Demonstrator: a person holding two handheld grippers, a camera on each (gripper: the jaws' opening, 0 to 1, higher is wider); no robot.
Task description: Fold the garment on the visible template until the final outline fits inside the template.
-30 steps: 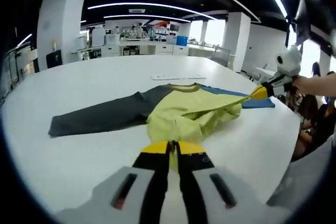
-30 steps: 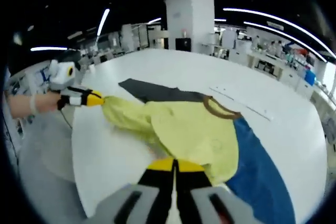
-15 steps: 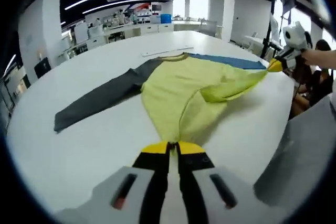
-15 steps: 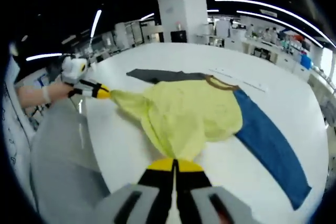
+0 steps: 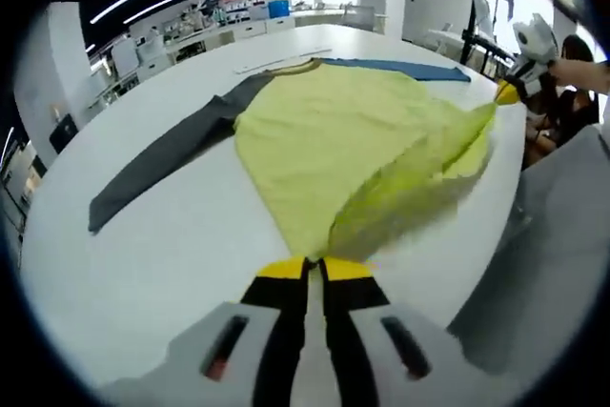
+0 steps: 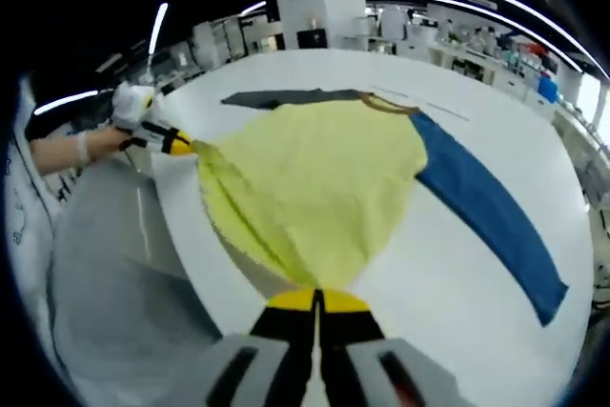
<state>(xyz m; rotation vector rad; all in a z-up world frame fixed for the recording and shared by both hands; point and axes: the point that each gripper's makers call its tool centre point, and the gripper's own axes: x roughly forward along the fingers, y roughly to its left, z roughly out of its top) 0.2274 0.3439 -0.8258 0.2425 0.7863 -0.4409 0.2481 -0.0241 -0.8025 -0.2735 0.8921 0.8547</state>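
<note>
A long-sleeved shirt (image 5: 324,131) lies spread on a round white table (image 5: 143,264), collar at the far side, grey sleeve (image 5: 162,164) out to the left, blue sleeve (image 6: 481,207) out to the right. The left hand-held gripper (image 5: 312,269) and the right hand-held gripper (image 6: 315,302) are each closed on a near hem corner, lifting the yellow body (image 6: 315,188) taut between them.

To do this step well, I judge both corners should travel together at equal height, keeping the hem straight so the fold lands square.

A thin pale strip (image 5: 281,57) lies beyond the collar; whether it marks the template is unclear. No template outline can be made out. The lifted hem is blurred, and the cloth inside the jaws is hidden.
</note>
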